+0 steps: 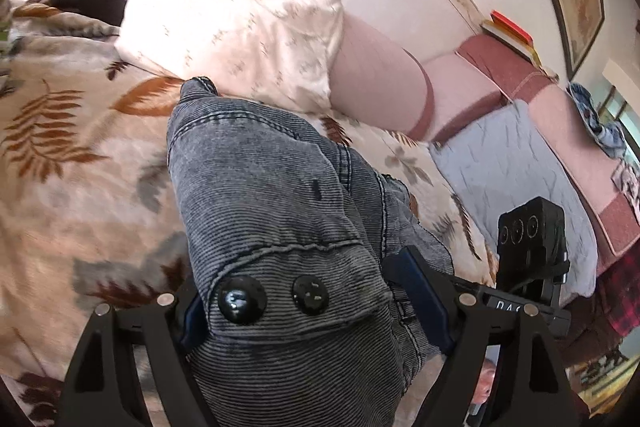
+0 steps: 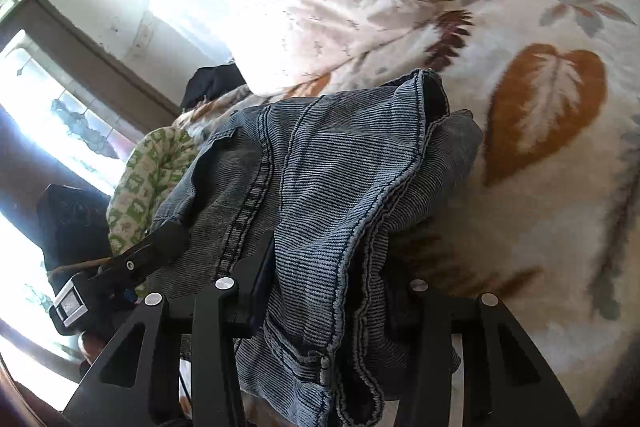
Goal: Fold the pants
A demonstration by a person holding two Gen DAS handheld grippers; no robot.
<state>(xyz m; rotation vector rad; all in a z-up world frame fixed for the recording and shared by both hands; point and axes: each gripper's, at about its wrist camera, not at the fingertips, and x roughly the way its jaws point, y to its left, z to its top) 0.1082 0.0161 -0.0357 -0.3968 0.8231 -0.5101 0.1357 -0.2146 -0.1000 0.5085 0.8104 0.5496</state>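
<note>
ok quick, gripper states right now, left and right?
Left gripper: closed on the jeans at the buttoned waistband.
Right gripper: closed on the jeans, gripping a bunched seam edge.

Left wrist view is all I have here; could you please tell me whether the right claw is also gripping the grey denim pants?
Observer: Yes, the right claw is shut on a bunched fold of the grey denim pants.
Operator: Thank you. Is anything lying beside the pants on that side?
Observer: A green-and-white patterned cloth lies just past them, toward the window.
Operator: And beyond that cloth?
Observer: A dark garment sits by the white pillow.
</note>
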